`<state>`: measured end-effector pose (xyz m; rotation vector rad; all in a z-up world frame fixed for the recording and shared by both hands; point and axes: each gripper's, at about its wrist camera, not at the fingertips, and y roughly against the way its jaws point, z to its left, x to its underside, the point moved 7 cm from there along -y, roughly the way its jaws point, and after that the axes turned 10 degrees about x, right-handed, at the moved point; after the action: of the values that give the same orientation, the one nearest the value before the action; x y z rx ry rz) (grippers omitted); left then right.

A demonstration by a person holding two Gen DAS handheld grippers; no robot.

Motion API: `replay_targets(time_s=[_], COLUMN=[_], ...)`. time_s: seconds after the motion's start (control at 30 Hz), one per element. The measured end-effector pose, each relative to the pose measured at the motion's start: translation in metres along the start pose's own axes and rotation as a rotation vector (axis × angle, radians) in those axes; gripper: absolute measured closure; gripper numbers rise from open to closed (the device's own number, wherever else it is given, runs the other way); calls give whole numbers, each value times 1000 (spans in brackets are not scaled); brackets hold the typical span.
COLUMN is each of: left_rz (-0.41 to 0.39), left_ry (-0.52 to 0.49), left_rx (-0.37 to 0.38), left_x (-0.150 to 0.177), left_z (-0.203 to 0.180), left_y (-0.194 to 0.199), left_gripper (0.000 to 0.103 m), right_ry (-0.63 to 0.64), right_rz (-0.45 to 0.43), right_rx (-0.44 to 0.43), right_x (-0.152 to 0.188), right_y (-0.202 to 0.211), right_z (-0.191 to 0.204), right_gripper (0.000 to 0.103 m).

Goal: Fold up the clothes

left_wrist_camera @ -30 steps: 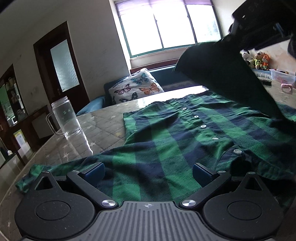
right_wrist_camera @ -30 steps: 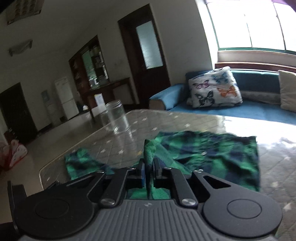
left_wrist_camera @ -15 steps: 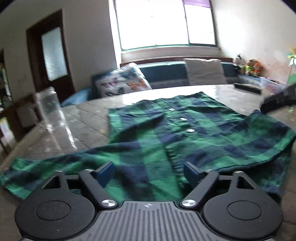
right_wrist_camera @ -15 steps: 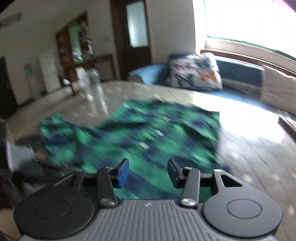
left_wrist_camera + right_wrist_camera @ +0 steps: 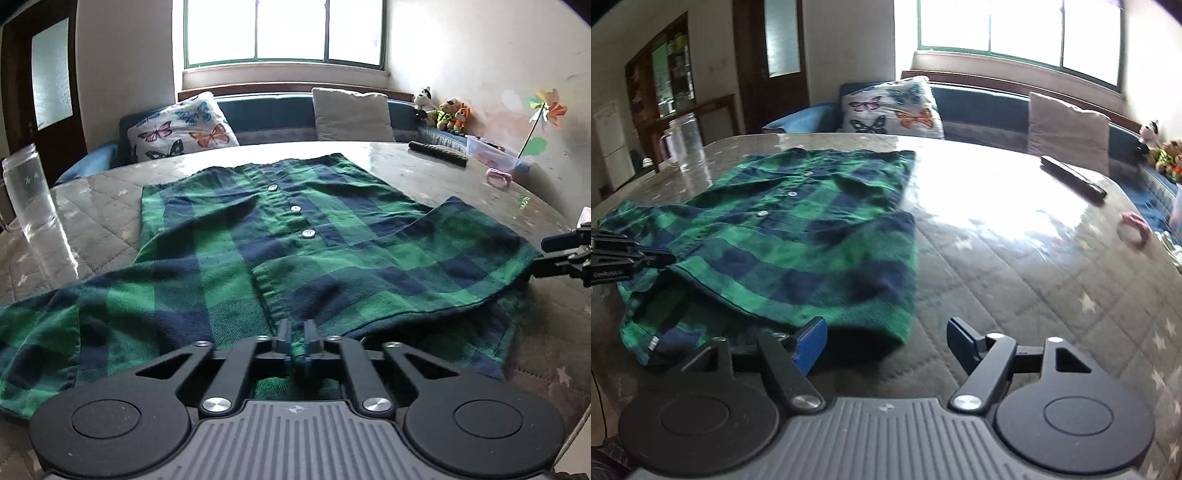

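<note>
A green and navy plaid shirt (image 5: 295, 243) lies buttons up on the quilted table (image 5: 1015, 258), its right side folded over the front. My left gripper (image 5: 297, 334) is shut on the shirt's near edge, fingers pressed together over the cloth. In the right wrist view it (image 5: 666, 258) shows at the far left, tips at the fold. My right gripper (image 5: 886, 338) sits low by the shirt's (image 5: 798, 236) near right corner. Its jaws are opening, with only the corner's edge and bare table between them. It also shows in the left wrist view (image 5: 554, 245), at the right edge.
A clear glass jar (image 5: 29, 192) (image 5: 683, 144) stands at the table's left. A dark flat bar (image 5: 1071, 177), a pink ring (image 5: 1132, 229) and a plastic box (image 5: 495, 155) lie at the far right. A sofa with cushions (image 5: 184, 127) runs behind the table.
My left gripper went from wide open to shut on the shirt's near edge. My right gripper let go of the raised cloth, which now lies across the shirt, and sank toward the table while opening.
</note>
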<state>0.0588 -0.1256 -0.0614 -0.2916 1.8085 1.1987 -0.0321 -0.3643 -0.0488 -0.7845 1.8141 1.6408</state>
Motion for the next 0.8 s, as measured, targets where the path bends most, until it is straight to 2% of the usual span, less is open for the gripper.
replay_targets(time_s=[0.27, 0.37, 0.43, 0.53, 0.63, 0.8], left_rz=[-80, -51, -23, 12, 40, 41], left_ry=[-26, -49, -76, -142, -213, -272], left_rx=[-36, -51, -50, -32, -33, -33], left_x=[-22, -17, -9, 3, 14, 17], left_z=[5, 13, 12, 4, -4, -7], left_y=[28, 30, 27, 22, 14, 6], left_gripper=[102, 94, 74, 63, 61, 62], right_ry=[-12, -15, -17, -18, -19, -21], right_rz=[-1, -5, -6, -5, -5, -2], right_rx=[6, 5, 4, 4, 3, 4], right_x=[7, 7, 8, 7, 6, 6], right_y=[-6, -7, -7, -7, -7, -8], right_z=[-2, -2, -2, 0, 0, 2], right_gripper=[27, 22, 21, 21, 21, 21])
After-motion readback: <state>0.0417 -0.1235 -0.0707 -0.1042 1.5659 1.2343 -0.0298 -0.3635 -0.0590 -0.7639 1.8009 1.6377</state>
